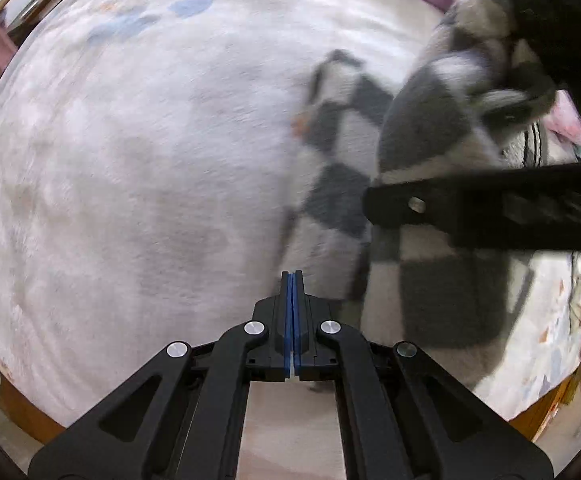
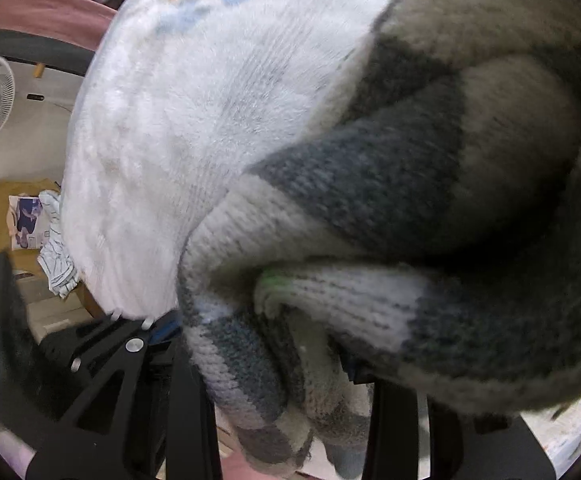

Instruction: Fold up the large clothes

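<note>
We're at the lifting step — our right gripper (image 1: 386, 204) has the grey-and-white checkered knit sweater (image 1: 442, 152) bunched up, though its jaws are buried, so we can't tell the grip. Left gripper (image 1: 292, 280) is clenched on nothing over the white fluffy blanket (image 1: 130, 160) — next it probably opens to grab the near hem.

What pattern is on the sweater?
Grey and off-white checks on the sweater, clearest in the right wrist view.

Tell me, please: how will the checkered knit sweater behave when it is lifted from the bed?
The checkered knit sweater probably flops: it drapes and bunches over the right hand-held gripper. Its thick knit looks fairly heavy and not slippery. The loose end on the white blanket may drag.
</note>
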`<action>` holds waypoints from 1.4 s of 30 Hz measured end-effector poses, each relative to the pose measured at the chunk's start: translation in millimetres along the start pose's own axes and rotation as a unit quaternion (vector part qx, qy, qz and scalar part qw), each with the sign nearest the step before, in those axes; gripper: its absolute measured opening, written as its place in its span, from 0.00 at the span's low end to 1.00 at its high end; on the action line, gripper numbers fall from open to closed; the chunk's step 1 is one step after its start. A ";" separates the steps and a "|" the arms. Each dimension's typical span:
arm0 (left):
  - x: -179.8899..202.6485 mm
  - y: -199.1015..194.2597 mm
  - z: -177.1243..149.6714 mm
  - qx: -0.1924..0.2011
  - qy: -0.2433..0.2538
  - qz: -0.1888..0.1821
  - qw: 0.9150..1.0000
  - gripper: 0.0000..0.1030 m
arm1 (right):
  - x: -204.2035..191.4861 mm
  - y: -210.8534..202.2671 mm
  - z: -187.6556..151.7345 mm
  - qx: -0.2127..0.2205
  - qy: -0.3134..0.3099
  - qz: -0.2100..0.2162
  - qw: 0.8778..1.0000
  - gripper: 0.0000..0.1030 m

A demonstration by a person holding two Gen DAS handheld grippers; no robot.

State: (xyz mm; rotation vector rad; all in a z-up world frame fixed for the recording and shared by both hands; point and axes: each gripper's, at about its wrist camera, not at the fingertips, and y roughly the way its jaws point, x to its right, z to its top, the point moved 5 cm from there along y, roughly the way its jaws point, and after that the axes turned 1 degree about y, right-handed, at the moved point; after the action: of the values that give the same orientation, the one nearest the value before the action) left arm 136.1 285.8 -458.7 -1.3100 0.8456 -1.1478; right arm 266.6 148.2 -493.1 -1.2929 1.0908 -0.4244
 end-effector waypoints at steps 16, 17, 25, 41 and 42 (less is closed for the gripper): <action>3.1 -59.7 14.5 0.024 -0.018 -0.011 0.999 0.58 | 33.5 -104.9 -23.5 0.099 0.063 0.090 0.989 0.92; 14.5 -62.0 23.8 0.030 -0.011 -0.024 0.999 0.59 | 41.3 -116.1 -29.4 0.115 0.068 0.080 0.988 0.92; 98.0 -38.9 127.7 0.083 0.079 -0.058 0.992 0.59 | 172.7 -165.5 -56.5 0.218 0.164 -0.074 0.959 0.65; 117.6 120.3 239.1 -0.024 0.139 0.049 0.989 0.58 | 216.1 -90.3 28.5 0.171 0.194 -0.111 0.959 0.23; 117.0 112.0 235.9 -0.021 0.141 0.048 0.989 0.58 | 213.8 -91.8 27.4 0.168 0.189 -0.114 0.961 0.23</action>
State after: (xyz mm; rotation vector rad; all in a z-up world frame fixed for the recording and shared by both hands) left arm 408.8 229.3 -524.6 -1.1415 1.1327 -1.2612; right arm 418.1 -30.5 -499.0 -1.0579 1.1245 -1.0204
